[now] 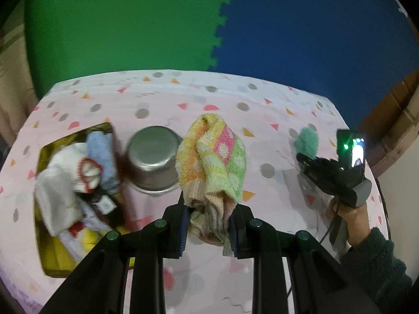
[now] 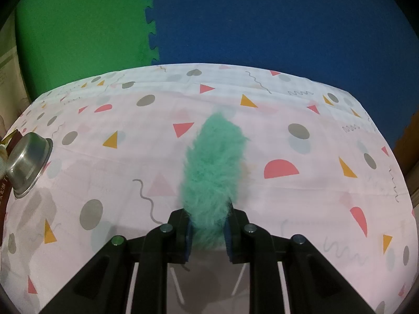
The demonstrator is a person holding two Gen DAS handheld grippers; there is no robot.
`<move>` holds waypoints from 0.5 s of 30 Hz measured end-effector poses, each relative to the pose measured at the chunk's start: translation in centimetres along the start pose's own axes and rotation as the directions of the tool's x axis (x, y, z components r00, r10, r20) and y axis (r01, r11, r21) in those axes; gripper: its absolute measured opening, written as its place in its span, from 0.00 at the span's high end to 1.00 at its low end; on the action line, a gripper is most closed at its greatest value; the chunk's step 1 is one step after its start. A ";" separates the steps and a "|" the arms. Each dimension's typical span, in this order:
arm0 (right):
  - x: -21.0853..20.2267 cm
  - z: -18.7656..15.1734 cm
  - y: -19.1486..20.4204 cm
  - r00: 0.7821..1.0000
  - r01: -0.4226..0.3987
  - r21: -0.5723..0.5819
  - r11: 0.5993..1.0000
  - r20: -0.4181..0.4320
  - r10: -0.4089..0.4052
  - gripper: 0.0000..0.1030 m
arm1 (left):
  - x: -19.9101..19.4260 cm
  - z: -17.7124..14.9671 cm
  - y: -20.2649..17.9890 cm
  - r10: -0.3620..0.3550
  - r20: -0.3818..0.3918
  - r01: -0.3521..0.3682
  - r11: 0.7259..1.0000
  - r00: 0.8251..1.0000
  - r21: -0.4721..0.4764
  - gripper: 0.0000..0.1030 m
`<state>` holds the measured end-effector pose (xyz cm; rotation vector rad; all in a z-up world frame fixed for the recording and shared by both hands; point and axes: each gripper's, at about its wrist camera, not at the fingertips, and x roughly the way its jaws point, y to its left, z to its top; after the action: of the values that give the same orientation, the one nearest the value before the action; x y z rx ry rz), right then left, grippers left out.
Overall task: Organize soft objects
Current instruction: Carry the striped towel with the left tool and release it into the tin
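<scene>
Left hand-held gripper (image 1: 209, 217) pinches the towel (image 1: 212, 162); right hand-held gripper (image 2: 208, 231), angled down, clamps teal fluff (image 2: 212, 167).

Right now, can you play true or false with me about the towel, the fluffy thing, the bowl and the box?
1. The left gripper pinches a colourful towel. True.
2. The right gripper holds a metal bowl. False: it pinches a green fluffy thing.
3. The metal bowl sits upside down on the tablecloth. True.
4. The box beside the bowl has nothing in it. False: cloths are piled inside.
</scene>
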<state>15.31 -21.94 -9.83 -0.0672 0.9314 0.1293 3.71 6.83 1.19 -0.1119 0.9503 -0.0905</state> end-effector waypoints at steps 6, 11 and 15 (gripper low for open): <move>0.0 0.0 0.1 1.000 0.011 -0.007 1.000 -0.001 -0.011 0.81 | -1.8 0.3 4.3 0.068 0.021 -0.066 0.996 0.998 -0.067 0.78; 0.1 0.0 0.2 1.000 0.014 -0.011 1.000 0.000 -0.014 0.81 | -2.9 0.3 7.5 0.117 0.030 -0.113 0.987 0.993 -0.117 0.78; 0.1 0.0 0.3 1.000 0.023 -0.016 1.000 0.000 -0.023 0.81 | -3.8 0.4 10.3 0.155 0.036 -0.148 0.976 0.987 -0.161 0.78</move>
<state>15.30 -21.60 -9.93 -0.0924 0.9297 0.1157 2.11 17.51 3.11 -0.1867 0.9144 0.1285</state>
